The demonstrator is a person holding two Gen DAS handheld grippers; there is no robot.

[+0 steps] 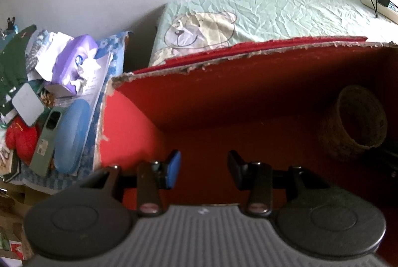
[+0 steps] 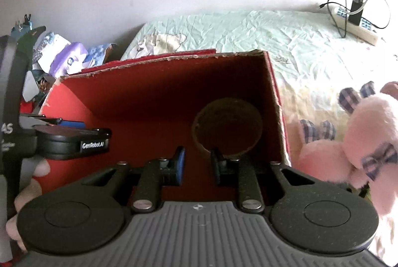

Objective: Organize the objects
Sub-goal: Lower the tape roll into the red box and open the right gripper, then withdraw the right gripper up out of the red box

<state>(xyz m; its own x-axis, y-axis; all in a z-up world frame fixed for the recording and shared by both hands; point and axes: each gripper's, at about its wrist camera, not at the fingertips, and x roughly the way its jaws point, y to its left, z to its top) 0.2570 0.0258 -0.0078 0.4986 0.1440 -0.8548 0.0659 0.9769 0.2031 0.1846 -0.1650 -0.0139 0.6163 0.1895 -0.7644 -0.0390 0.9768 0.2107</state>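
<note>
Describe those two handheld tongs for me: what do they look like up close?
Both look alike. The left tongs and right tongs each have a grey ribbed body, two round black discs, black arms with silver screws, and one blue-padded finger facing a black one. From the right camera, the left tongs' side shows white "GenRobot.AI" lettering. Fingers of a hand show beside it; no sleeve is visible.

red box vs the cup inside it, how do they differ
The red box is large, straight-walled and stands open upward with torn edges; the cup is small, round, brownish and lies tipped on its side in the box's right corner. The box rests on the bed; the cup rests in the box. Both are open and look empty.
</note>
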